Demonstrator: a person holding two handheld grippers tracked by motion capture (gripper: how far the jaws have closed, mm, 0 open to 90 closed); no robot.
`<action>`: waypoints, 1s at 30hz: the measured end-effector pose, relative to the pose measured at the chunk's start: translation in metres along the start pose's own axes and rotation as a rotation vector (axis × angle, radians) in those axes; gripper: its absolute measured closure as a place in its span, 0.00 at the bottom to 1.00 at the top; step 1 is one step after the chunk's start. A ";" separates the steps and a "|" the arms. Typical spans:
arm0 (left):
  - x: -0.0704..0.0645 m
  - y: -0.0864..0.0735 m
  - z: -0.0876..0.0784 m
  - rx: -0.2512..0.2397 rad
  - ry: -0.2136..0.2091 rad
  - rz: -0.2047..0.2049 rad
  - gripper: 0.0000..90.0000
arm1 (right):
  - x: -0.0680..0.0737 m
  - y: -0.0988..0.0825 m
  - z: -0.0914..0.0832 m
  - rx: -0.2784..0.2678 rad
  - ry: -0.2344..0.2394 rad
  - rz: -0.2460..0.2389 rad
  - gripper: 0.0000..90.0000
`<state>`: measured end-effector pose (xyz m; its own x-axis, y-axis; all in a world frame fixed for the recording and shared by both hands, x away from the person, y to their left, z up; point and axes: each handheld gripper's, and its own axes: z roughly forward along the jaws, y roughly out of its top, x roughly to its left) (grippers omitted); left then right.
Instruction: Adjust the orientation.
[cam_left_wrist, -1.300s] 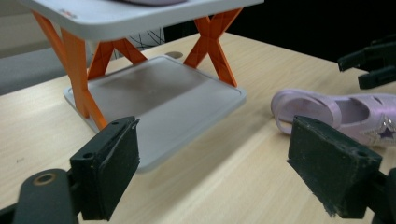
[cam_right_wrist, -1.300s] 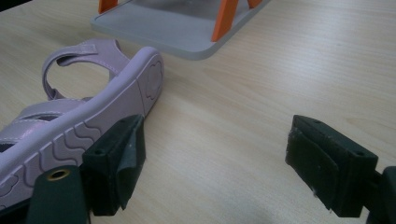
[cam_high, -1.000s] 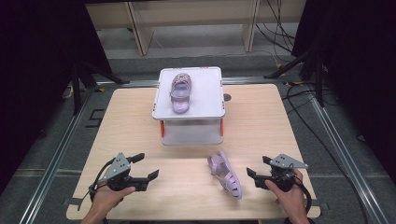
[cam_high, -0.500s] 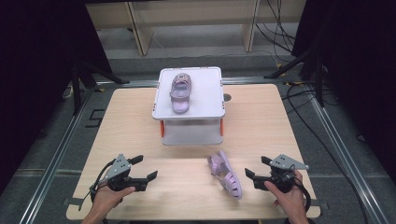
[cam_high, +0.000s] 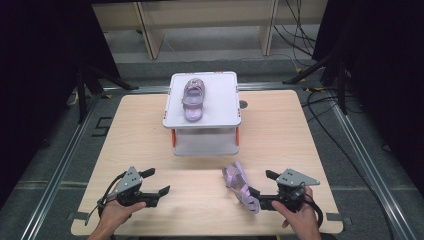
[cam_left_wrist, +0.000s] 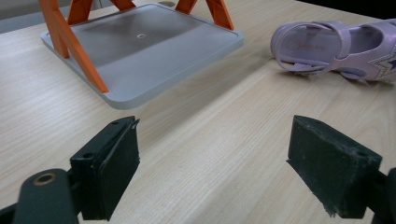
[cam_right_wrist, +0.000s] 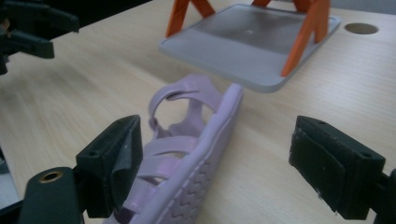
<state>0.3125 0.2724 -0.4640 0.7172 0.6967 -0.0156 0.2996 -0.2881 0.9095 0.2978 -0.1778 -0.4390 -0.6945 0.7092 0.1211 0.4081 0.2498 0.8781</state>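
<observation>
no readable text or labels.

A light wooden table (cam_high: 280, 130) carries a small white plastic stand with orange legs (cam_high: 204, 109), set toward its far middle. On the stand's flat top lies a lilac child's sandal (cam_high: 192, 99), lengthwise, toe toward the near edge. A round cable hole (cam_high: 243, 104) sits in the table just right of the stand.

Both of the person's hands come in low from the near edge, each holding a gripper just above the tabletop. The left gripper (cam_high: 152, 182) points forward and to the right, its jaws spread wide. The right gripper (cam_high: 263, 189) points leftward toward the other, its jaws likewise wide apart.
</observation>
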 end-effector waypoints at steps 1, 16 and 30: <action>0.000 0.000 0.000 -0.006 0.001 -0.009 0.17 | 0.003 -0.001 0.002 0.014 0.011 0.007 0.19; 0.000 0.000 0.000 0.006 0.009 0.011 0.18 | 0.016 -0.007 0.014 0.104 0.075 -0.149 0.46; 0.002 0.000 0.000 -0.008 0.014 -0.008 0.18 | -0.018 -0.014 0.001 0.056 0.113 0.026 0.47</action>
<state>0.3136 0.2736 -0.4642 0.7062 0.7078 -0.0173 0.3000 -0.2769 0.9129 0.3055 -0.1930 -0.4539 -0.7445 0.6376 0.1978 0.4573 0.2711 0.8470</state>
